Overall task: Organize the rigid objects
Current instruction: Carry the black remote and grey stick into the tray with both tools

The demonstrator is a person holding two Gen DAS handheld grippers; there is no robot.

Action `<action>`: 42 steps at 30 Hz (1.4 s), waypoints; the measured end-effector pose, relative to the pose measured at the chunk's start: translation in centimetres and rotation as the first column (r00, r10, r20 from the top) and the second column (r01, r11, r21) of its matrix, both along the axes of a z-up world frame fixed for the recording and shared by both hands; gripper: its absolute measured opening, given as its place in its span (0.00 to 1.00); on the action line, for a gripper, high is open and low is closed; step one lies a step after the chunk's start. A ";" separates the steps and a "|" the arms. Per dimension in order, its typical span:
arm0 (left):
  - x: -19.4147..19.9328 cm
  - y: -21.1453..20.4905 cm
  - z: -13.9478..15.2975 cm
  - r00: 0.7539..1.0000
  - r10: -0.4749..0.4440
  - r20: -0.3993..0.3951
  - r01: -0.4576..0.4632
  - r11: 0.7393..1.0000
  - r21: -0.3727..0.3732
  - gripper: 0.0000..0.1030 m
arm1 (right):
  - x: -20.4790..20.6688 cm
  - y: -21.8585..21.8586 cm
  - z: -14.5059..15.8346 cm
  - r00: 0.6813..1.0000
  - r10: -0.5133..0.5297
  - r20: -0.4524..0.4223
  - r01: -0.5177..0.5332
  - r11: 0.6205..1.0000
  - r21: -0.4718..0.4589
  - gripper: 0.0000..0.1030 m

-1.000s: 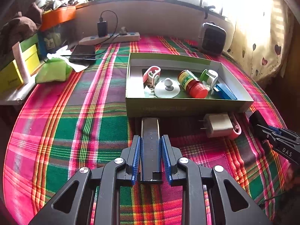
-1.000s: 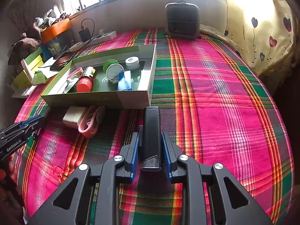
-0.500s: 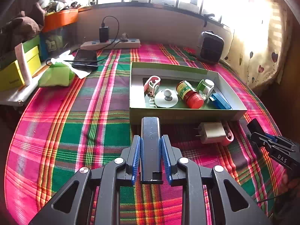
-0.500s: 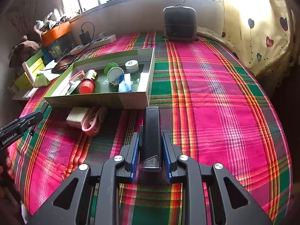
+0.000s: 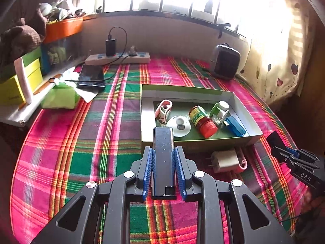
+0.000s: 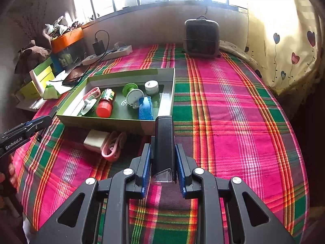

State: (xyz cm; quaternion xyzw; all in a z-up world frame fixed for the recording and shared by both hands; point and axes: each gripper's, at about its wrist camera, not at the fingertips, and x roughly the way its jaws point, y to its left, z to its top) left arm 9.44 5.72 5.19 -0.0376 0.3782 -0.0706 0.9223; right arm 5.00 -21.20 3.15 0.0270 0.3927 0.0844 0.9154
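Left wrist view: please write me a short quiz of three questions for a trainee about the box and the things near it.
1. True or false: the charger lies inside the box.
2. What colour is the cap of the bottle?
3. What touches the charger? A: pink loop. B: phone. C: heater.

Key: 1 false; 2 red; 3 A.

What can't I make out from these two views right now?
Window: washed out by glare, both views.
Red-capped bottle label: too small to read.
Pink cable: partly behind the white charger, left wrist view.
Right hand-held gripper: cut off by the right edge, left wrist view.
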 end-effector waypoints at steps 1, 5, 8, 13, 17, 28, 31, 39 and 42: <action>0.2 0.0 0.1 1.000 -0.004 0.003 0.004 1.000 0.000 0.21 | 0.1 0.1 0.1 1.000 0.003 0.001 -0.003 1.000 0.000 0.24; 1.1 -0.2 0.6 1.000 -0.018 0.010 0.018 1.000 -0.001 0.21 | 1.0 0.7 0.8 1.000 0.016 0.006 -0.016 1.000 0.002 0.24; 2.0 -0.2 1.0 1.000 -0.025 0.014 0.025 1.000 -0.004 0.21 | 1.9 1.2 1.1 0.999 0.034 0.009 -0.034 0.999 -0.004 0.24; 3.7 -0.3 1.4 0.999 -0.033 0.013 0.033 0.999 -0.016 0.21 | 3.5 2.1 1.4 0.998 0.060 -0.002 -0.060 0.998 0.011 0.24; 4.9 -0.4 1.5 0.999 -0.047 0.005 0.047 0.998 -0.039 0.21 | 4.7 3.0 1.4 0.996 0.089 -0.010 -0.089 0.996 0.012 0.24; 8.7 -1.4 0.9 0.996 -0.082 -0.032 0.079 0.993 -0.088 0.21 | 7.5 5.1 0.7 0.986 0.156 -0.051 -0.155 0.988 0.011 0.24; 9.4 -2.0 0.7 0.995 -0.097 -0.038 0.094 0.992 -0.080 0.21 | 8.1 5.5 0.3 0.984 0.166 -0.063 -0.166 0.986 0.005 0.24; 11.5 -3.4 -0.2 0.990 -0.122 -0.065 0.118 0.991 -0.068 0.21 | 8.7 6.1 0.1 0.979 0.193 -0.067 -0.192 0.981 0.019 0.24; 12.1 -4.0 -0.4 0.989 -0.130 -0.069 0.126 0.990 -0.058 0.21 | 9.0 6.2 -0.2 0.977 0.200 -0.078 -0.199 0.980 0.023 0.24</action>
